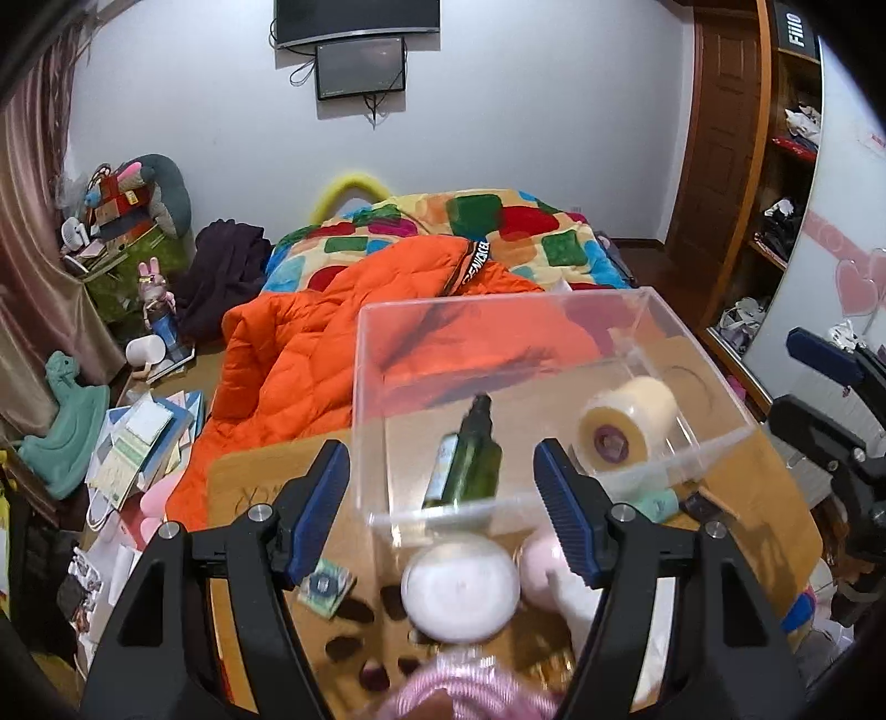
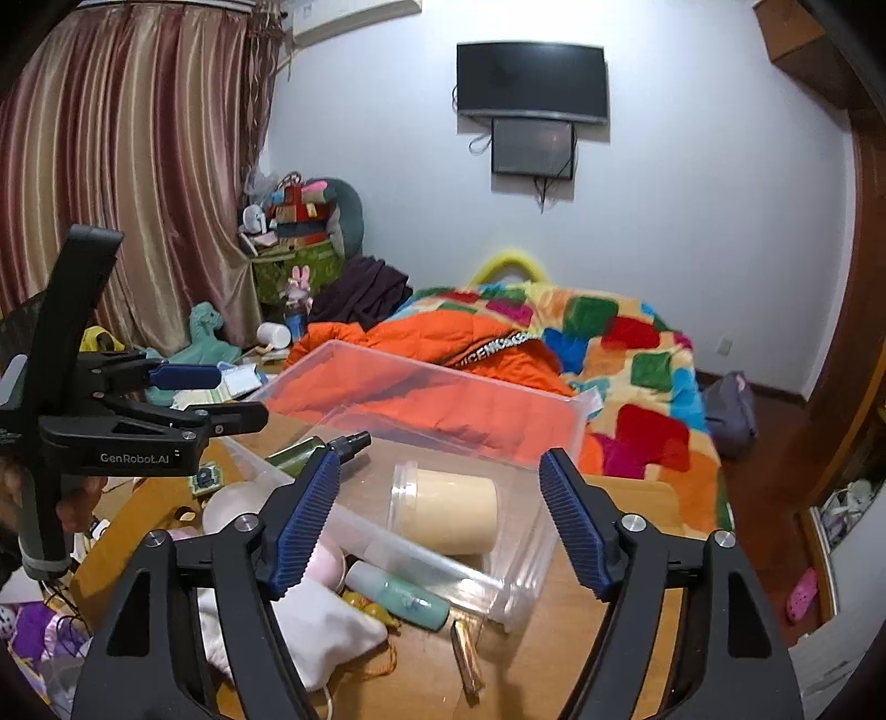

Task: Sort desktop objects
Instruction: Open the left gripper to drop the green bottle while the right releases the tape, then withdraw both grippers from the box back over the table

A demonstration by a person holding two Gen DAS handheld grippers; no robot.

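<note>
The clear bin (image 1: 554,343) (image 2: 421,387) stands on the wooden worktop (image 1: 764,487) (image 2: 626,626), at its far edge next to the bed. Inside it lie a green bottle (image 1: 468,459) (image 2: 304,451) with a black spray top and a cream tape roll (image 1: 628,418) (image 2: 448,509) on its side, the two apart from each other. Just outside the bin's near wall sit a white round lid (image 1: 459,587), seen only partly in the right wrist view, a pink soft thing (image 1: 545,565) touching it, and a mint tube (image 2: 398,592) (image 1: 659,501) lying against the bin's wall. A white pouch (image 2: 310,631) lies near the tube, and a slim gold bar (image 2: 465,653) rests on the bare wood beside it. A small patterned card (image 1: 326,587) (image 2: 205,476) lies left of the lid. The left tool (image 1: 443,498) (image 2: 205,387) hovers over the lid and the bin's near rim, its blue pads spread wide with nothing between them. The right tool (image 2: 437,509) (image 1: 819,387) is likewise spread and empty, held above the tape roll's side of the bin. Beyond the worktop an orange quilted jacket (image 1: 310,354) (image 2: 498,360) lies over a bright patchwork blanket (image 1: 498,221) (image 2: 637,343) on the bed. Two dark screens (image 1: 360,50) (image 2: 531,111) hang on the white wall, and striped curtains (image 2: 127,166) hang at the left.
</note>
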